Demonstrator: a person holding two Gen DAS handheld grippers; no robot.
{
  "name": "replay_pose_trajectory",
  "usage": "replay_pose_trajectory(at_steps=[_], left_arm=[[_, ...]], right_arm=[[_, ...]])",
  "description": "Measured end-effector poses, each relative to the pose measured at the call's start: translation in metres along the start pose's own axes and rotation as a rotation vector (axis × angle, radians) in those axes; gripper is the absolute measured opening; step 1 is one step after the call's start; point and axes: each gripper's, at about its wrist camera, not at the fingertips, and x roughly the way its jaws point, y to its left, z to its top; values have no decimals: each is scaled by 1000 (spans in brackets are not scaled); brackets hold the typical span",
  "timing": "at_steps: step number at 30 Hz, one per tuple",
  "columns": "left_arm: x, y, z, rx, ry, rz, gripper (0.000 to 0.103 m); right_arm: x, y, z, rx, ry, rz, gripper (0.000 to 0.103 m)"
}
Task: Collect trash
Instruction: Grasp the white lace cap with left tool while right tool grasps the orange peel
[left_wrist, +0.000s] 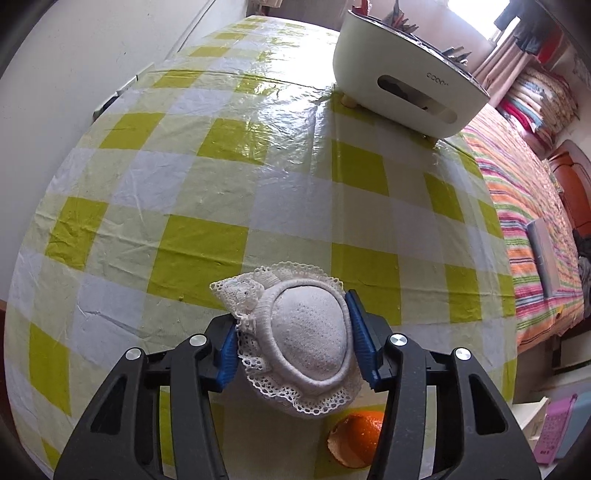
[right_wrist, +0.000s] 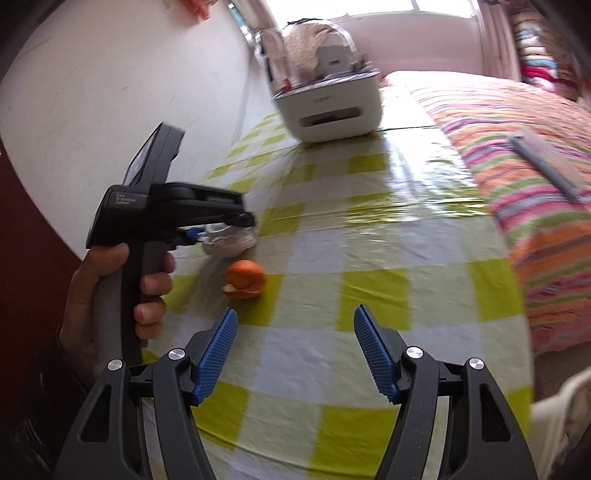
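Observation:
A white lace-trimmed cloth cap (left_wrist: 310, 343) sits between the blue pads of my left gripper (left_wrist: 291, 314), which is shut on it just above the checked tablecloth (left_wrist: 221, 166). An orange peel (left_wrist: 360, 439) lies on the cloth right under this gripper's right finger. In the right wrist view a hand holds the left gripper (right_wrist: 207, 232) with the white cap (right_wrist: 232, 240) in it. The orange peel (right_wrist: 245, 282) lies just in front of that. My right gripper (right_wrist: 295, 312) is open and holds nothing. It hangs over the tablecloth (right_wrist: 369, 240), short of the peel and to its right.
A white plastic box (left_wrist: 406, 74) (right_wrist: 332, 107) full of items stands at the table's far end. A bed with a striped blanket (left_wrist: 517, 206) (right_wrist: 517, 147) runs along the table's right edge. A white wall (left_wrist: 74, 74) borders the left side.

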Motion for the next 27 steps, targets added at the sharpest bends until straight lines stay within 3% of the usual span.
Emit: replay_pose_trajectory(at_steps=[6, 12, 13, 14, 19, 27], left_arm=[[-19, 10, 4, -24, -50, 24, 48], [-49, 15, 3, -8, -102, 6, 49], [-53, 14, 2, -2, -107, 2, 49], [-59, 13, 1, 1, -118, -1, 49], [-88, 6, -10, 28, -188, -4, 49], [-128, -6, -49, 58, -290, 15, 49]], right_arm=[[41, 23, 15, -44, 37, 62, 64], [76, 33, 24, -73, 97, -1, 64], [81, 33, 23, -77, 107, -14, 58], [84, 33, 23, -76, 116, -11, 44], [78, 32, 20, -85, 96, -8, 27], [44, 35, 2, -118, 47, -31, 24]])
